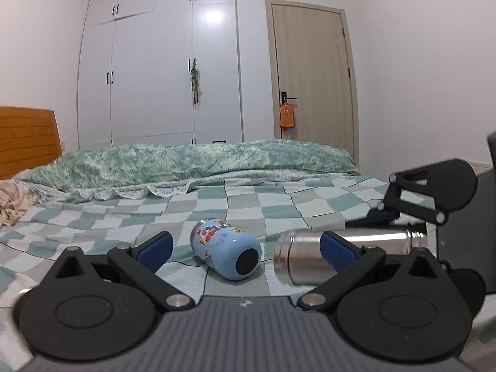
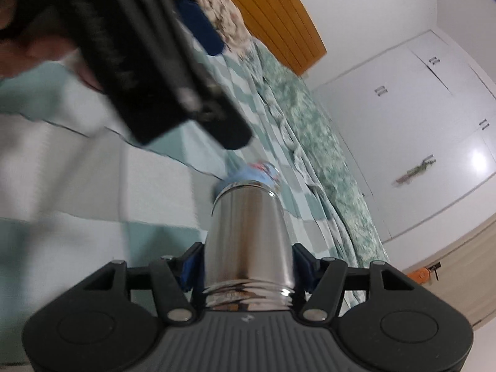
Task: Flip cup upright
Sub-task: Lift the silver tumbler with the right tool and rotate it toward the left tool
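A light blue cup with cartoon stickers (image 1: 226, 252) lies on its side on the checked bedspread, its dark base facing me. My left gripper (image 1: 246, 249) is open, its blue pads either side of the blue cup and a little nearer than it. A shiny steel cup (image 1: 313, 254) lies horizontal to the right. My right gripper (image 2: 246, 266) is shut on the steel cup (image 2: 248, 235) near its threaded mouth, with the base pointing away. The blue cup (image 2: 248, 175) shows just beyond it. The right gripper's body (image 1: 434, 192) shows at the right of the left wrist view.
A green fluffy blanket (image 1: 198, 164) lies bunched across the far side of the bed. A wooden headboard (image 1: 28, 139) and crumpled cloth (image 1: 9, 201) are at the left. White wardrobes (image 1: 161, 62) and a door (image 1: 313, 71) stand behind. The left gripper body (image 2: 148, 55) fills the right view's upper left.
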